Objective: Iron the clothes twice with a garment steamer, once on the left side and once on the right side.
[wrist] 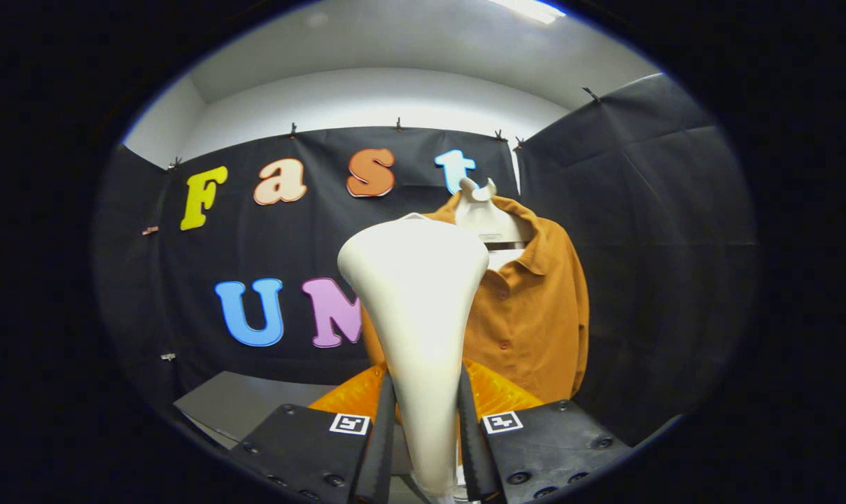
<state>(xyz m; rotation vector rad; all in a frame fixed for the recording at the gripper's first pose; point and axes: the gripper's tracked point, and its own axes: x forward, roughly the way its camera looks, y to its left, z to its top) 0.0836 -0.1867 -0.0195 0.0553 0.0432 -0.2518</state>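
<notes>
My gripper (426, 420) is shut on the narrow handle of a white garment steamer (417, 294), both fingers pressing its sides. The steamer stands upright and widens into a broad head above the fingers. Beyond it hangs an orange button-up shirt (534, 308) on a white hanger form (484, 213), in front of the booth wall. The steamer head covers the shirt's left part; the collar, the button row and the right side show. The steamer head is short of the shirt; I cannot tell the gap.
A grey tabletop (234, 406) lies low to the left of the fingers. Black cloth walls close the booth behind and on the right. A translucent orange part (496, 388) sits just beyond the fingers under the shirt.
</notes>
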